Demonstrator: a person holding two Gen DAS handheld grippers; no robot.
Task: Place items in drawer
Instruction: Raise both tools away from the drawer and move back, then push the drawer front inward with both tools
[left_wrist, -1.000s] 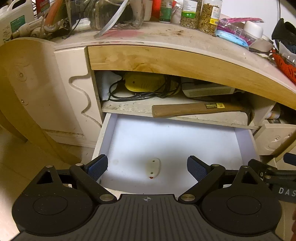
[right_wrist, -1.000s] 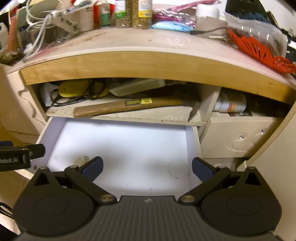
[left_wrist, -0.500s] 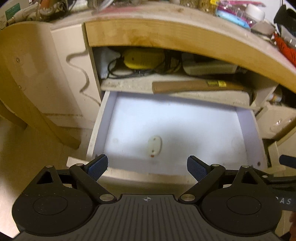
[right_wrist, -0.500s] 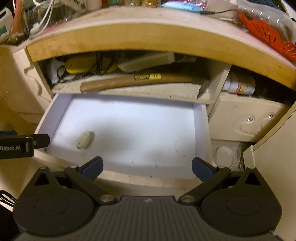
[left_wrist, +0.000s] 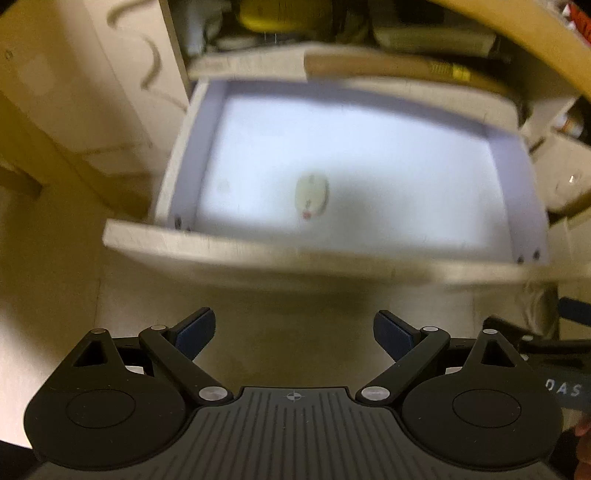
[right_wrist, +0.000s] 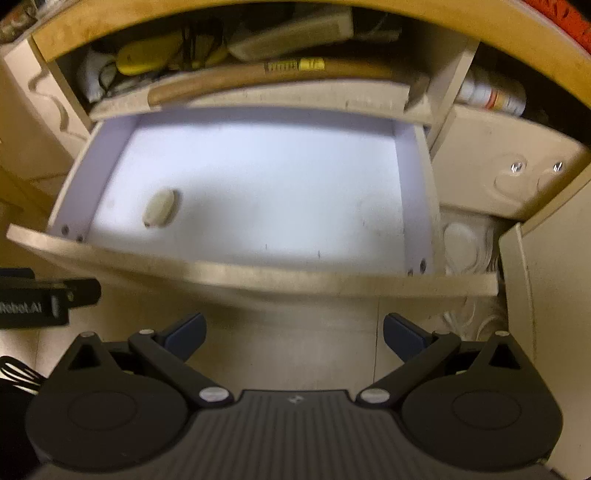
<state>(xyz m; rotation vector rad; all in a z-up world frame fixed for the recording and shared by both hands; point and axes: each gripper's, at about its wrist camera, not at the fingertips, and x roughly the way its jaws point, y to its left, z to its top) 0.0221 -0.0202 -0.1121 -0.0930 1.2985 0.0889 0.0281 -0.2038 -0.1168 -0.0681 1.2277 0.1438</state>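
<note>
The white drawer (left_wrist: 258, 254) stands pulled open below a cluttered shelf; it also shows in the right wrist view (right_wrist: 258, 277). A small cream oval item (left_wrist: 311, 195) lies on the drawer floor, left of centre in the right wrist view (right_wrist: 160, 208). My left gripper (left_wrist: 293, 334) is open and empty, in front of and above the drawer front. My right gripper (right_wrist: 293, 334) is open and empty too, also outside the drawer over the floor. The left view is blurred.
A wooden-handled hammer (right_wrist: 266, 72) lies on the shelf above the drawer, with a yellow device (right_wrist: 147, 55) and cables behind it. A shut small drawer (right_wrist: 509, 173) is to the right. The left gripper's body (right_wrist: 40, 301) shows at the right view's left edge.
Both grippers have drawn back and up from the drawer. The drawer front and the floor below it have come into view. The oval item has stayed in place.
</note>
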